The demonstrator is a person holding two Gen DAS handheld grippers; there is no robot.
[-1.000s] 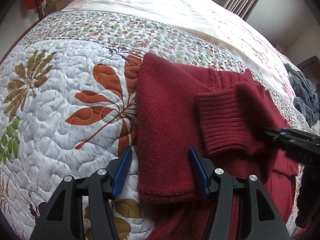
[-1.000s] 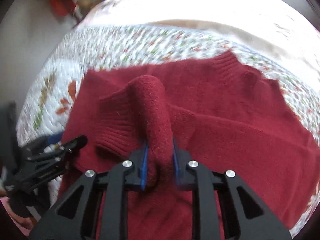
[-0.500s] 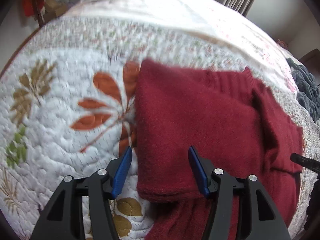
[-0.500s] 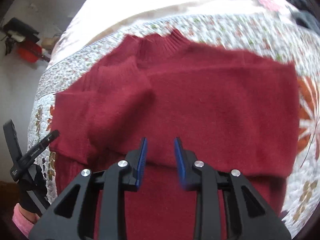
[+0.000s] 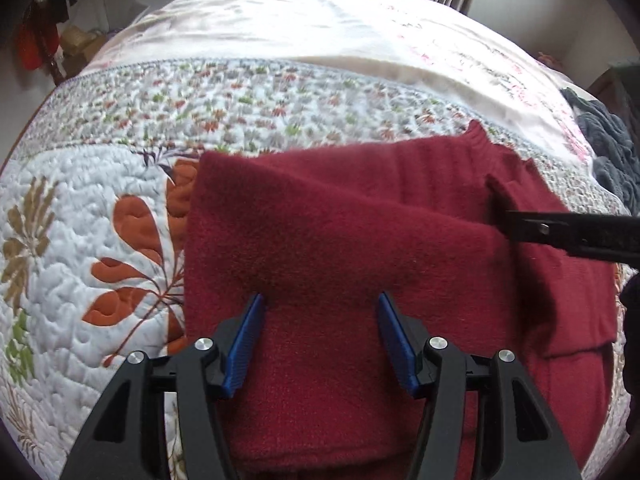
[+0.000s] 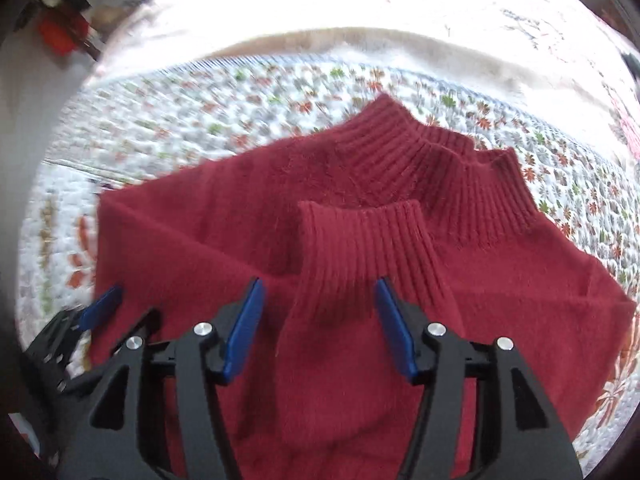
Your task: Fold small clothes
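A dark red knitted sweater (image 5: 360, 240) lies partly folded on a quilted bedspread (image 5: 100, 208). In the right wrist view a sleeve with a ribbed cuff (image 6: 360, 240) is laid across the sweater's body (image 6: 180, 240), just below the ribbed collar (image 6: 440, 160). My left gripper (image 5: 320, 320) hovers open over the sweater's lower left part, nothing between its blue pads. My right gripper (image 6: 318, 304) is open too, straddling the sleeve below the cuff without pinching it. One finger of the right gripper (image 5: 568, 232) reaches in from the right in the left wrist view.
The quilt has orange and brown leaf patterns (image 5: 132, 264) left of the sweater. A pale sheet (image 5: 320, 32) covers the far bed. A dark grey garment (image 5: 608, 148) lies at the right edge. Red and black items (image 5: 36, 36) hang at the far left.
The right gripper let go of the sleeve it was pinching; the sleeve now lies across the sweater's front. The right gripper opened wide. The left gripper shifted right over the sweater.
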